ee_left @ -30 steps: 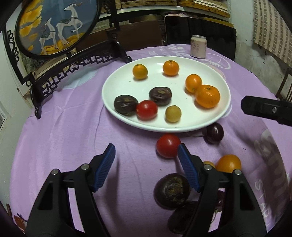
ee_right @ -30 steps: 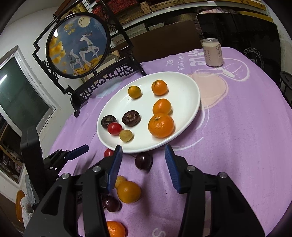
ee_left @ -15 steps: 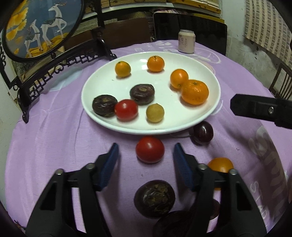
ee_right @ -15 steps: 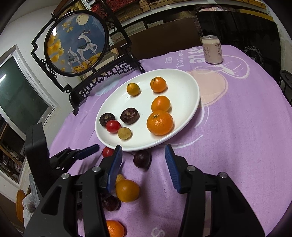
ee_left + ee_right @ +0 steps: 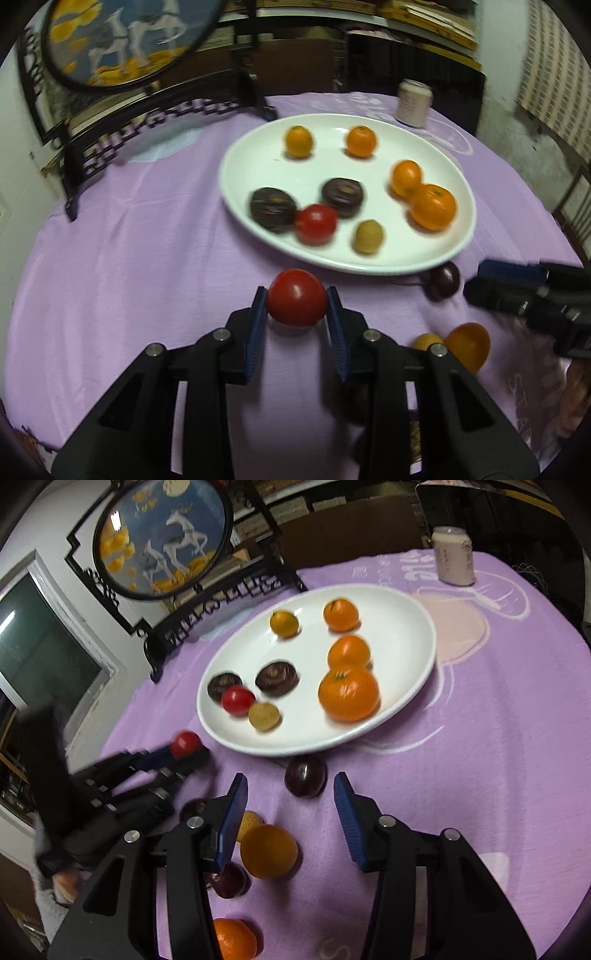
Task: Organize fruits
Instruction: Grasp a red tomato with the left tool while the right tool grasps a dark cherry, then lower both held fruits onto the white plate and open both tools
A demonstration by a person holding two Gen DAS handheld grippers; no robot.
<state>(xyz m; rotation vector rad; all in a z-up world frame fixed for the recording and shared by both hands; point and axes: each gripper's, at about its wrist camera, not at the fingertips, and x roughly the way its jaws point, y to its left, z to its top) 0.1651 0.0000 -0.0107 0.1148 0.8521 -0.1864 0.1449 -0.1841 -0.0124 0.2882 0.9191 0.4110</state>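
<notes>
My left gripper (image 5: 296, 300) is shut on a red tomato (image 5: 296, 297) just in front of the white plate (image 5: 258, 147); it also shows in the right wrist view (image 5: 186, 744). The plate (image 5: 406, 627) holds several oranges, two dark wrinkled fruits, a red tomato (image 5: 316, 223) and a yellow-green fruit (image 5: 367, 236). My right gripper (image 5: 290, 797) is open, with a dark plum (image 5: 305, 776) just ahead between its fingers. An orange (image 5: 268, 850) lies by its left finger.
A framed round deer picture on a black stand (image 5: 122, 40) is at the back left. A drink can (image 5: 452, 555) stands behind the plate. More loose fruit lies on the purple cloth: an orange (image 5: 232, 939), a dark plum (image 5: 229, 880), a yellow fruit (image 5: 426, 341).
My left gripper moved forward and closed on the red tomato lying before the plate. My right gripper moved closer to the dark plum and stays open.
</notes>
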